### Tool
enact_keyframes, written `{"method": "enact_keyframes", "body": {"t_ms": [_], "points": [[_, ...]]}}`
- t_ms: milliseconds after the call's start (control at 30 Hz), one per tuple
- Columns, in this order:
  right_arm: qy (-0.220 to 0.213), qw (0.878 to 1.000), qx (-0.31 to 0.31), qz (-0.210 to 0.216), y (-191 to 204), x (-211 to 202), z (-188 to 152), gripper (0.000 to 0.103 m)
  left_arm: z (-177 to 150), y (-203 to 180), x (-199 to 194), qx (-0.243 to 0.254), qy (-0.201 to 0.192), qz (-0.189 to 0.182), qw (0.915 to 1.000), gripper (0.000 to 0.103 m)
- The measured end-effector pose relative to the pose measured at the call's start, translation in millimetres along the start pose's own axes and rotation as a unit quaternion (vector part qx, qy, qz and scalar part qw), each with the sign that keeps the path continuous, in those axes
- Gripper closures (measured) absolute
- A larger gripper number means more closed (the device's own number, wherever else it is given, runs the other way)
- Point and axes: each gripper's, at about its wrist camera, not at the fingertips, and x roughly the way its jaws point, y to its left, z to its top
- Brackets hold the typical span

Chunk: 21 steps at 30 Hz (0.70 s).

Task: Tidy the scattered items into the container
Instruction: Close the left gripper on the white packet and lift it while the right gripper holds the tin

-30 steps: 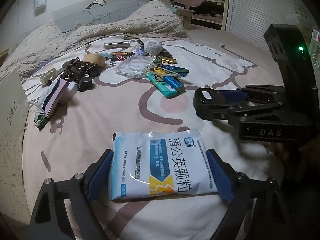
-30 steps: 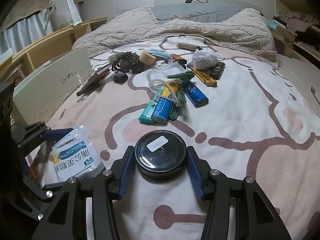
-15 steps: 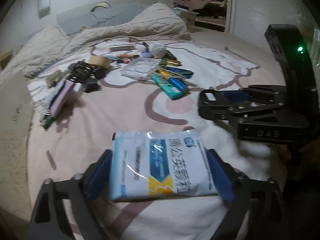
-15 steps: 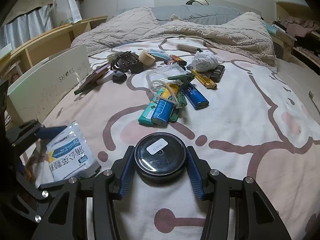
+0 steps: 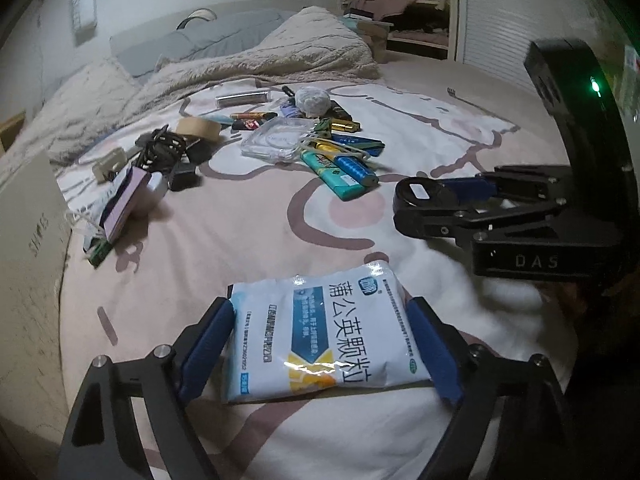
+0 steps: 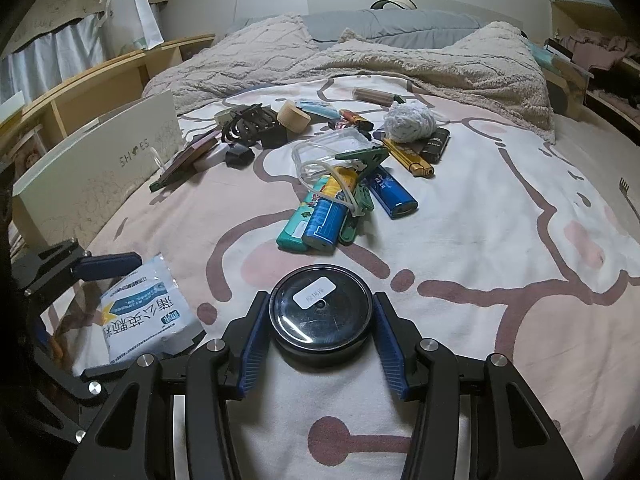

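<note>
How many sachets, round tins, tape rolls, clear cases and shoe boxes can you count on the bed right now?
white sachet: 1
round black tin: 1
tape roll: 1
clear plastic case: 1
white shoe box: 1
Total: 5

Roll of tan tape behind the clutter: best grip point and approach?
The tape roll lies tilted on the bedspread, its open core facing the camera, with the black cable bundle close on its left. Come from above and pinch across the outer rim, front to back; its right side looks freer. The curved wall may slip, so centre the pads.
</note>
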Motion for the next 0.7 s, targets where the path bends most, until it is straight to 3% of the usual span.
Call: {"method": "enact_keyframes", "body": {"t_ms": [467,600,700], "points": [[-0.002,1.0,-0.006,-0.008,2.0,-1.6,1.1,0.052,0.0,5.2,-4.5,-0.023,-0.007,-0.002,0.9997,0.022],[-0.001,1.0,-0.008,-0.01,2.1,-1.4,0.7,0.052,-1.6,5.6,-2.6,-0.026,-0.002,0.013,0.9996,0.013],[-0.001,1.0,-0.008,-0.01,2.3,-1.1,0.7,0.052,-3.6,9.3,-1.5,-0.037,0.0,0.01,0.9993,0.013]]}}
